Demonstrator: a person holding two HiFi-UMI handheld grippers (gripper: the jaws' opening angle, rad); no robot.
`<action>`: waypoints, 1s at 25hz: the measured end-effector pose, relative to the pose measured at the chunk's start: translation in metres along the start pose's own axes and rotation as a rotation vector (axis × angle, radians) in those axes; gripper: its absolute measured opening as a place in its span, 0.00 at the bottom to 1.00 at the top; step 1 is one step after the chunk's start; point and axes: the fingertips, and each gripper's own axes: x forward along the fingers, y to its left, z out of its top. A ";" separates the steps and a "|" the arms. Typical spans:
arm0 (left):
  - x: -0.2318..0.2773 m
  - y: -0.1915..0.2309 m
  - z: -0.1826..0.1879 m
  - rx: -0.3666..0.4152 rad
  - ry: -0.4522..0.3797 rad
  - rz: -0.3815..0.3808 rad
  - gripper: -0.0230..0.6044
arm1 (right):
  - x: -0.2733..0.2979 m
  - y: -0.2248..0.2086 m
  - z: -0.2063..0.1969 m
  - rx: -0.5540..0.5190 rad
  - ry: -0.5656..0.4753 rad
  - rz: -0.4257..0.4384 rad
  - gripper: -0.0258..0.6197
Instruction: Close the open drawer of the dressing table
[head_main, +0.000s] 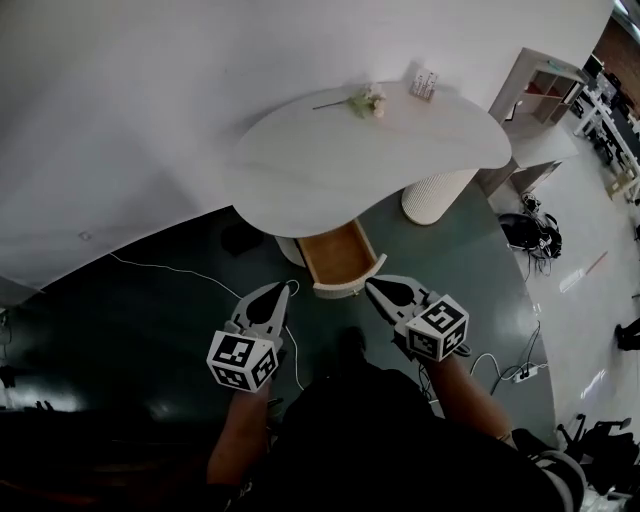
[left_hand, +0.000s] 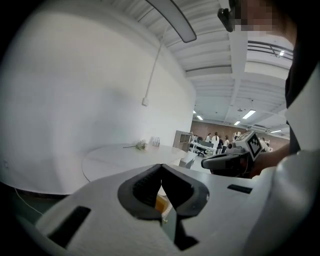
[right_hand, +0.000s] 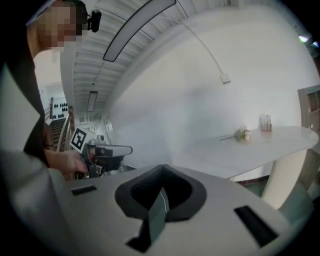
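Drawer (head_main: 338, 256) hangs open under the white bench (head_main: 300, 170), its front near both grippers. Left gripper (head_main: 281, 293) and right gripper (head_main: 373, 288): jaws together, nothing between them. Likely best to set the tips squarely on the drawer front and push straight in, evenly.

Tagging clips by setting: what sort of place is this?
Probably a mock bedroom corner in an open-plan office or lab: a white dressing table with an open drawer, desks beyond, and a power strip on the floor.
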 end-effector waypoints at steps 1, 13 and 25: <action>0.011 0.003 0.005 -0.003 0.002 0.003 0.05 | 0.007 -0.009 0.000 0.009 0.007 0.010 0.05; 0.083 0.038 -0.010 -0.050 0.098 0.015 0.05 | 0.052 -0.085 -0.036 0.078 0.097 0.029 0.05; 0.084 0.042 -0.091 -0.131 0.173 -0.091 0.05 | 0.063 -0.067 -0.128 0.138 0.236 -0.049 0.05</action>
